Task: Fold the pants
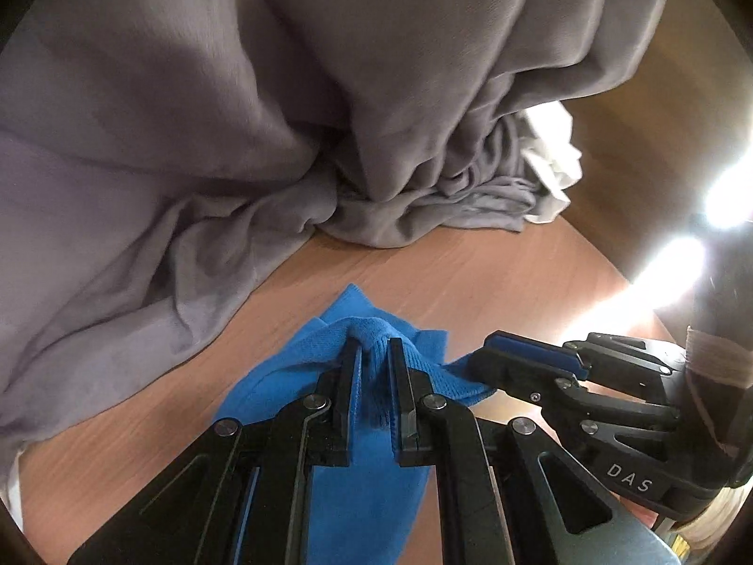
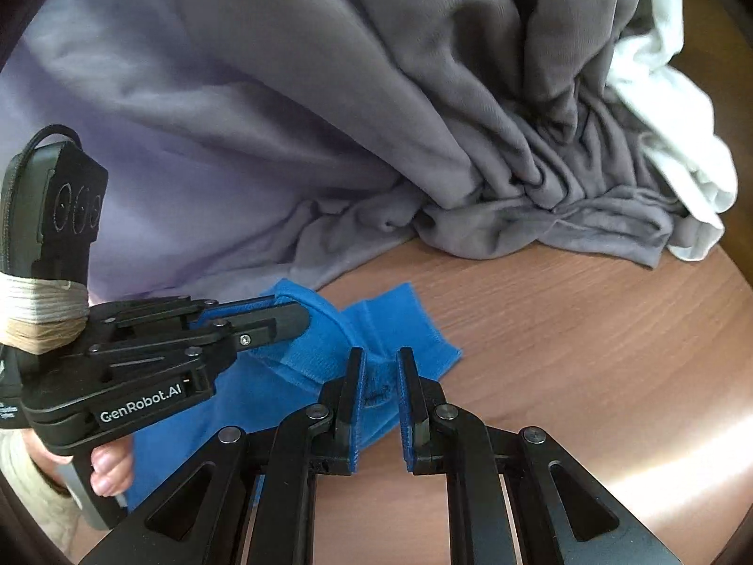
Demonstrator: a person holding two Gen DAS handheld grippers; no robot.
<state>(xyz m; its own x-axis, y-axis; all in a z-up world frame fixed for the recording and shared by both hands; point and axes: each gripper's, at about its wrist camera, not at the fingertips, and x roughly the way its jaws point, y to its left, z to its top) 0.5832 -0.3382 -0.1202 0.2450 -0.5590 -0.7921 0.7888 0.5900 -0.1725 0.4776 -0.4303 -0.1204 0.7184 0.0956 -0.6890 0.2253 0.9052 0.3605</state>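
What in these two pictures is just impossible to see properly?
- Blue knit pants: the lower part is hidden behind both black grippers, left wrist view and right wrist view.
- Crumpled white cloth: mostly buried under the grey fabric heap, both views.
- Wooden table: glare washes out its right side, left wrist view.
- Grey heap: cut off by the top edge.

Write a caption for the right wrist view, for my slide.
Both grippers, right and left, pinch blue pants on a wooden table.
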